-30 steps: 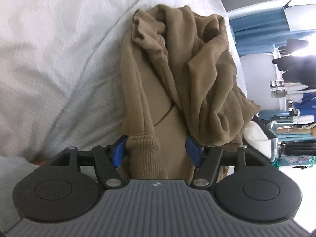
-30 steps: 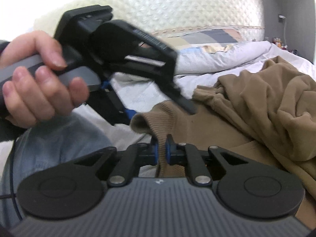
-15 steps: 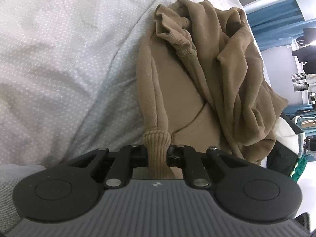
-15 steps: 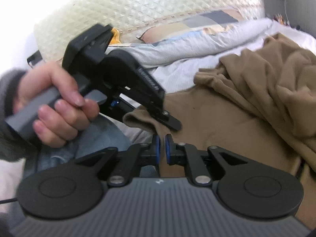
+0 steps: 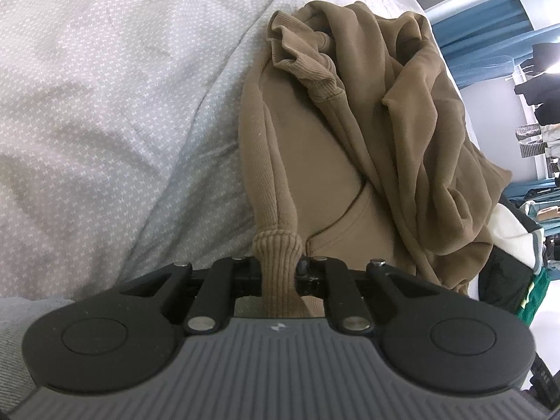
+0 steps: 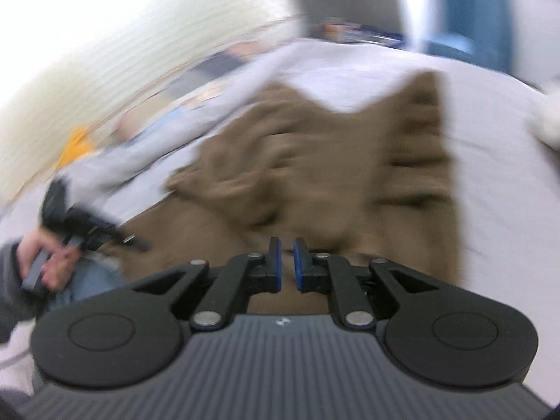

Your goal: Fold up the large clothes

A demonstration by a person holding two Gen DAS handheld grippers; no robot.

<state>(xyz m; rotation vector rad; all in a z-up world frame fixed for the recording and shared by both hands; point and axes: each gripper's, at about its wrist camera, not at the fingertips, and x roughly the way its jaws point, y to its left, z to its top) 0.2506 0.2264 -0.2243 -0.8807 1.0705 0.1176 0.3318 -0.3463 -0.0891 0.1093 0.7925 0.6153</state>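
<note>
Pinning the sweatshirt's (image 5: 367,161) ribbed corner, our left gripper (image 5: 278,273) has just clamped its fingers on it, anchoring that end while the garment lies bunched on the bed (image 5: 115,105) near its right edge. Our right gripper (image 6: 284,262) angles down over the crumpled cloth, fingers nearly together, apparently holding nothing.

Tan sweatshirt (image 5: 350,161), white speckled bedsheet (image 5: 115,105)

No text, label or number can be read in either view.
</note>
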